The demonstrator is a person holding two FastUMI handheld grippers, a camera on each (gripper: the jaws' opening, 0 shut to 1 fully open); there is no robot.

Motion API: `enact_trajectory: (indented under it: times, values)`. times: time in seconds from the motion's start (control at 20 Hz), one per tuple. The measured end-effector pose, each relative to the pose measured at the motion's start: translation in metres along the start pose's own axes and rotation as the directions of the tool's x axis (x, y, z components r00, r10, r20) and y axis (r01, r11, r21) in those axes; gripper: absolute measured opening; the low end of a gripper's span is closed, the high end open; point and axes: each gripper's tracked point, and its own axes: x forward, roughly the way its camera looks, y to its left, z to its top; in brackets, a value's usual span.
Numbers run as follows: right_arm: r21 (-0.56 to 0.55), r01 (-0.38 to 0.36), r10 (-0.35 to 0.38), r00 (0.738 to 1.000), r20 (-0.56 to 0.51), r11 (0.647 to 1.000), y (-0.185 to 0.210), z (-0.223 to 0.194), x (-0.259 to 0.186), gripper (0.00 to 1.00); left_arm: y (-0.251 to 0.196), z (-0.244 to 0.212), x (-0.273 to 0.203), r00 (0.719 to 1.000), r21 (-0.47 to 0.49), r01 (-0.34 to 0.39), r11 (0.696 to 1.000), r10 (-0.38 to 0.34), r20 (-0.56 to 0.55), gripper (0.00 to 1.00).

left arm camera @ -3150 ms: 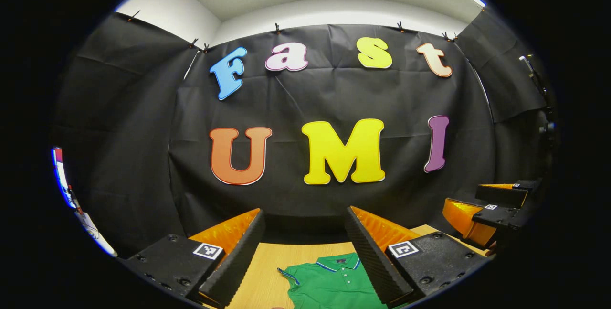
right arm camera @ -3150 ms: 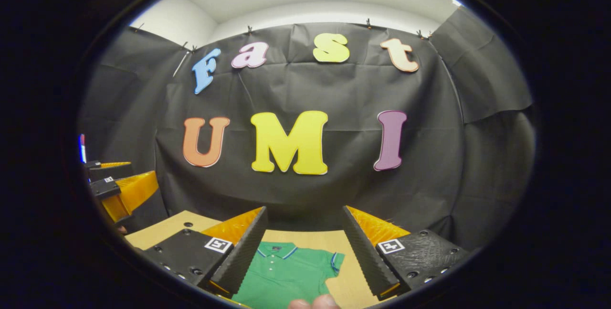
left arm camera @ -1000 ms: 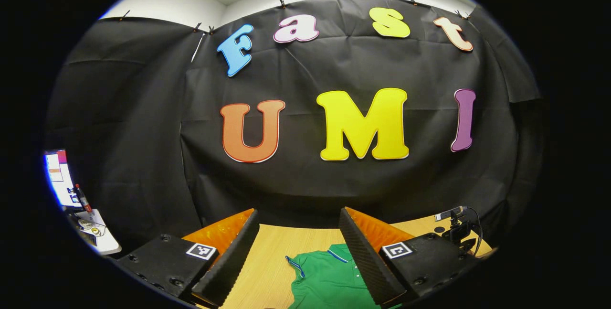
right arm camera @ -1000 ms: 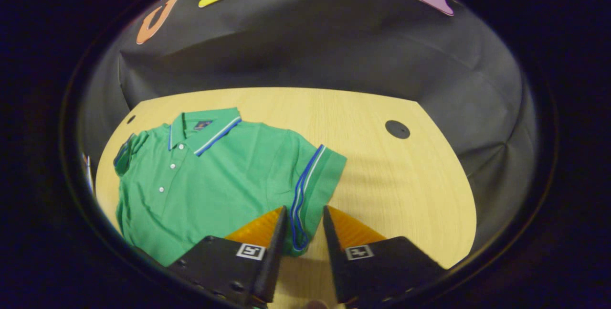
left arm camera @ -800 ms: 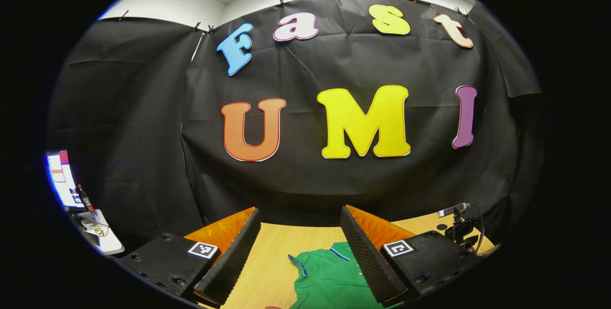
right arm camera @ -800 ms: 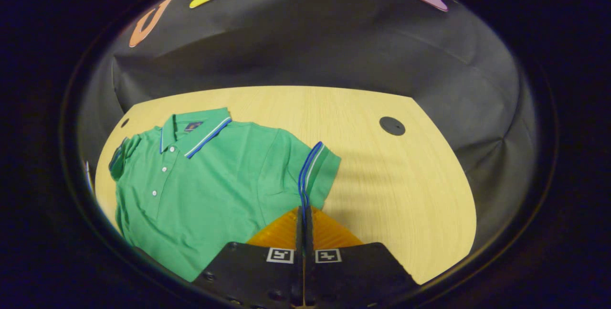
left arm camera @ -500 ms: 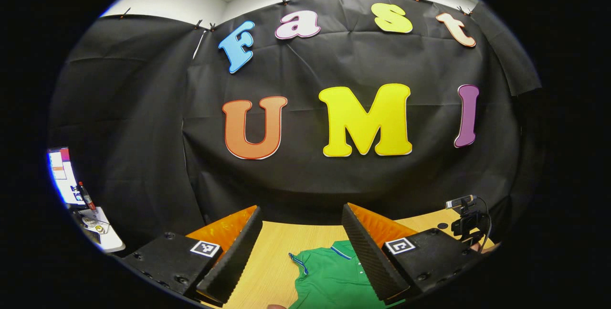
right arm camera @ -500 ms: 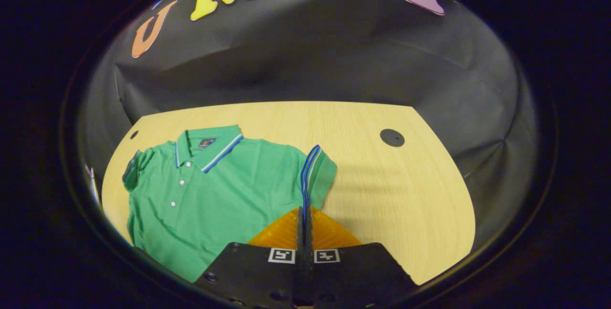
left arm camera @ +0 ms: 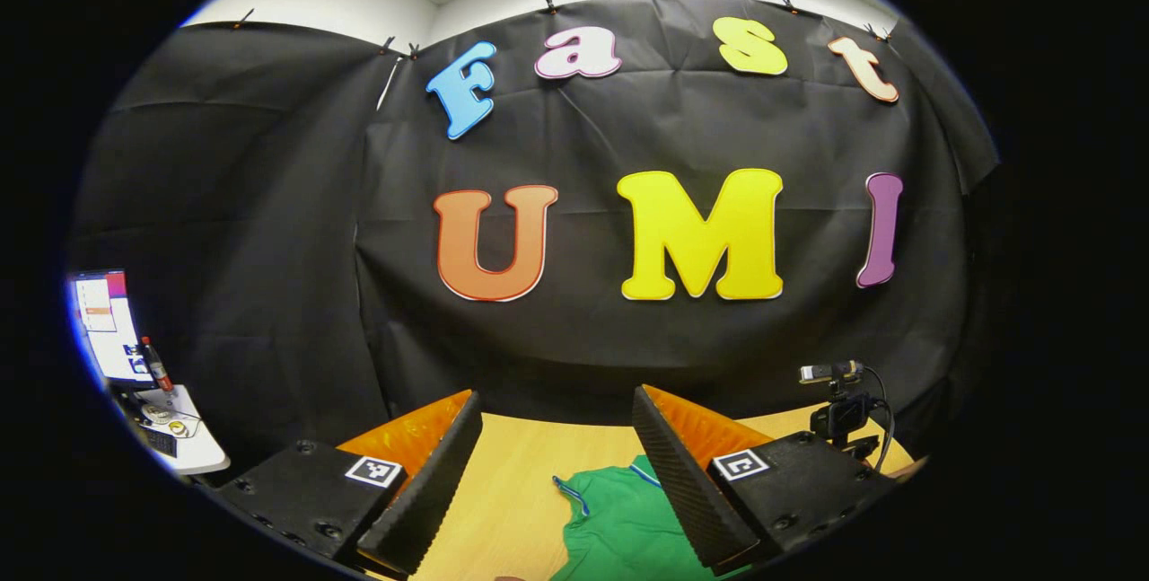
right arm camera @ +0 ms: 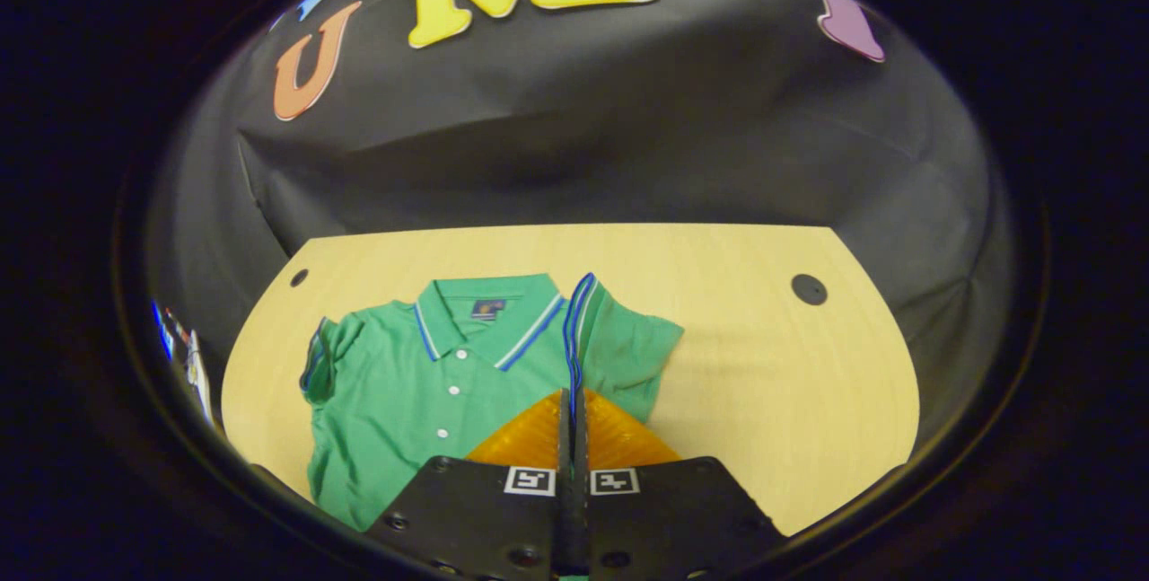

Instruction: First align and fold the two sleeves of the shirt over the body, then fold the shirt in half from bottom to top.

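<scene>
Two fingers of the right gripper (right arm camera: 573,401) are pressed together on the striped cuff of the shirt's right sleeve (right arm camera: 619,343), lifted above the green shirt (right arm camera: 422,392), which lies flat on the table (right arm camera: 772,383) toward its left edge. The left gripper (left arm camera: 556,464) hovers with its jaws apart above the shirt's other shoulder, holding nothing. To fold well, I judge the cuff should travel across toward the button placket, staying low and taut, then be laid with its edge parallel to the shirt's side before letting go.
</scene>
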Motion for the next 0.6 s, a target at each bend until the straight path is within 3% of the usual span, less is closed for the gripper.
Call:
enact_trajectory:
  times: [0.4, 0.45, 0.6]
  values:
    - [-0.004, -0.035, 0.035, 0.999, -0.006, 0.999, 0.055, 0.000, 0.011, 0.03, 0.036, -0.004, -0.006, 0.999, -0.002, -0.047, 0.999, 0.047, -0.024, 1.00]
    - [-0.016, -0.031, 0.031, 0.999, 0.012, 0.999, 0.055, 0.005, 0.005, 0.29, 0.038, -0.005, -0.006, 0.999, -0.004, -0.045, 0.999, 0.045, -0.026, 1.00]
    - [-0.037, -0.003, 0.006, 0.996, 0.088, 0.999, 0.053, 0.020, -0.018, 0.79, 0.042, -0.017, 0.001, 0.998, -0.007, -0.044, 0.999, 0.044, -0.053, 1.00]
